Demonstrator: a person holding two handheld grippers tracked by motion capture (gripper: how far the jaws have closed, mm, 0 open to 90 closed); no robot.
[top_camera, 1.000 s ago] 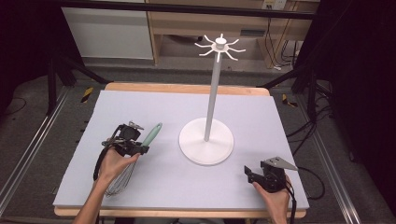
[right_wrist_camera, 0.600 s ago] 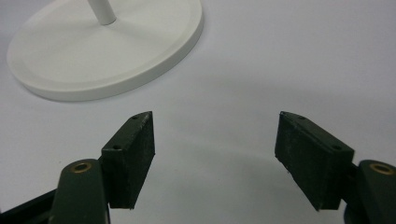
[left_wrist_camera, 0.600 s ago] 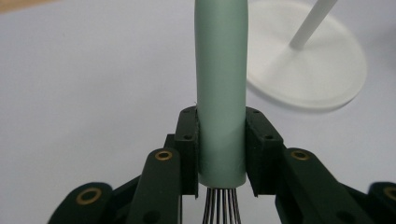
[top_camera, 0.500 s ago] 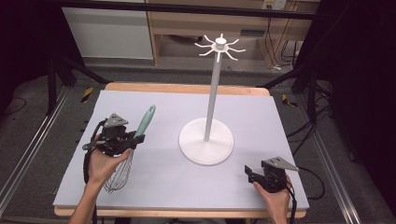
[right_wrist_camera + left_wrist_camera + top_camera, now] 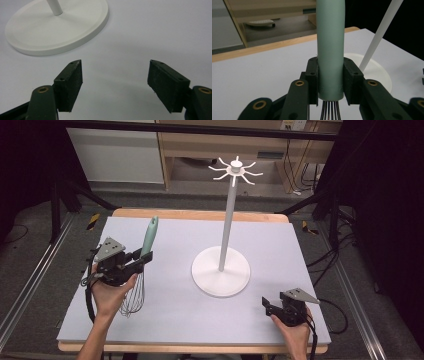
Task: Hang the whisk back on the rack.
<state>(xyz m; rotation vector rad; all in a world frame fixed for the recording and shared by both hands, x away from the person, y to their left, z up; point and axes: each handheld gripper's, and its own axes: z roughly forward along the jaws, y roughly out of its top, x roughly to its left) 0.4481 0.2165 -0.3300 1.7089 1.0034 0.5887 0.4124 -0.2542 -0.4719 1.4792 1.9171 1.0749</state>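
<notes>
The left gripper (image 5: 142,261) holds the whisk (image 5: 140,270) over the bench's (image 5: 300,250) left side, jaws clamped on its green handle just above the wires, handle up. It looks light and stiff, though its smooth handle may slip. The right gripper (image 5: 266,305) rests near right, jaws apart and empty.

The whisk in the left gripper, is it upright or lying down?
Upright: the whisk stands handle up, wires hanging below the left gripper, whose pads clamp its handle.
</notes>
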